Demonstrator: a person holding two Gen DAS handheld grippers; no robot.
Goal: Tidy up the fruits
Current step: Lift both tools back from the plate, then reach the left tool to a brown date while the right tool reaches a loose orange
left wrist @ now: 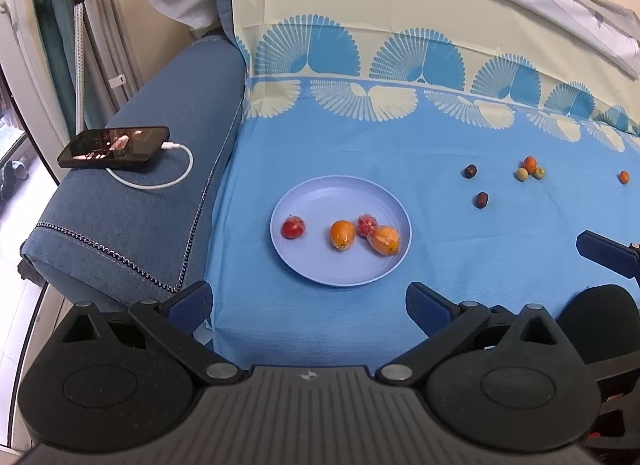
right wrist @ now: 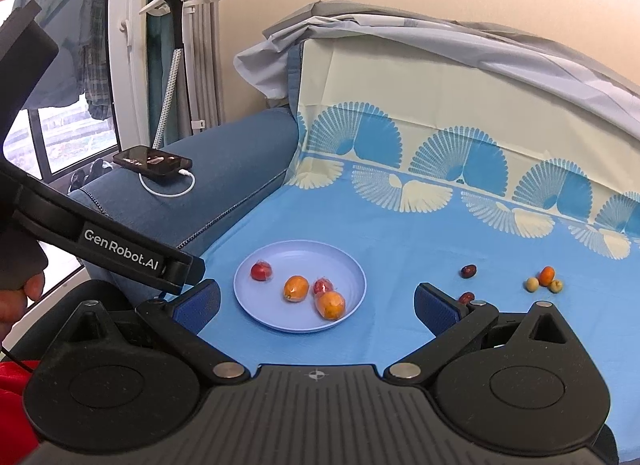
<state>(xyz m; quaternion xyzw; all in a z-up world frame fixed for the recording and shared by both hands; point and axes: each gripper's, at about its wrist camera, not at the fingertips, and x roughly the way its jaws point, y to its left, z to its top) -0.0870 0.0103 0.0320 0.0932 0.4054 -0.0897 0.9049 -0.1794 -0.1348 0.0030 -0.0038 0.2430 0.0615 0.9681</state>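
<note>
One dark fruit is half lost behind the right gripper's right finger in the right wrist view, only its top peeking out; the left wrist view shows it whole. A small orange fruit far right sits close to the frame edge in the left view and is not in the right view at all. The fisheye rim blurs the corners, and the wrapping on the plate's fruit is hard to read, just a shiny film.

Left gripper, jaws spread wide, blue pads well apart, nothing between them, touching nothing. Right gripper, the same story: wide open, empty, hovering over the blue cloth. Its finger and body poke into the left view at the right edge.

The pale blue plate lies on the cloth, just beyond both pairs of fingers, carrying two red fruits and two orange ones, three of them bunched toward its right side. Off to the right, well apart from the plate, another dark fruit, then a cluster of one orange fruit and two pale ones touching.

Bare cloth stretches between plate and loose fruit. On the left the sofa armrest rises beside the cloth, with a phone and its white cable on top. The backrest closes off the far side.
</note>
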